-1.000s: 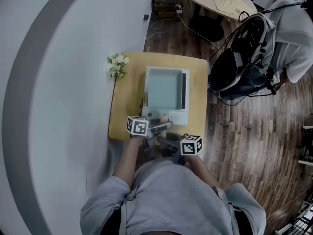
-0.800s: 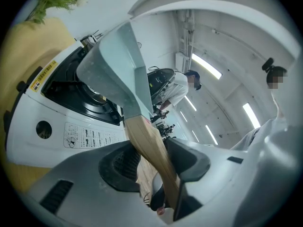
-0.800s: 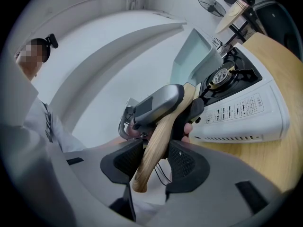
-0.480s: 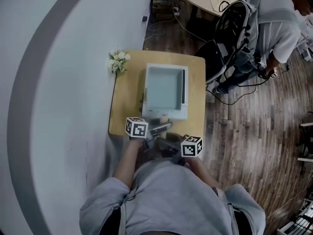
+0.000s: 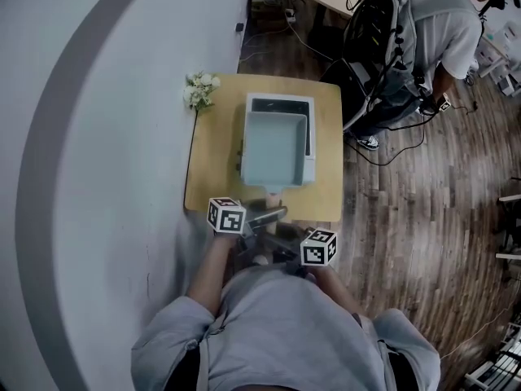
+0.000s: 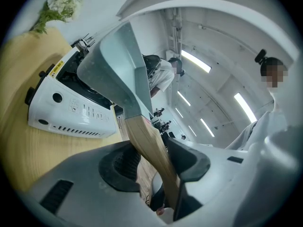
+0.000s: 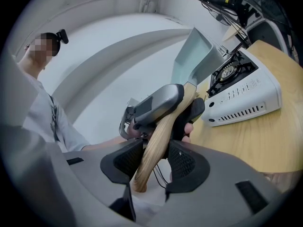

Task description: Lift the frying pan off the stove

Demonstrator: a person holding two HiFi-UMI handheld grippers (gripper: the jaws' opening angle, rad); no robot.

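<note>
The square pale blue-grey frying pan hangs tilted above the white gas stove, clear of its burner. Its wooden handle runs back toward me. My left gripper is shut on the handle, and in the left gripper view the wood lies between its pads. Just behind it, nearer the handle's end, my right gripper is also shut on the handle. In the right gripper view the left gripper shows ahead, clamped on the same handle below the pan.
The stove stands on a small wooden table against the curved white wall. A bunch of white flowers sits at the table's far left corner. A person with a backpack stands on the wooden floor at the back right.
The pan has risen and come toward me, so the stove's far edge now shows beyond it. Both grippers moved with it. The person at the back has stepped further right.
</note>
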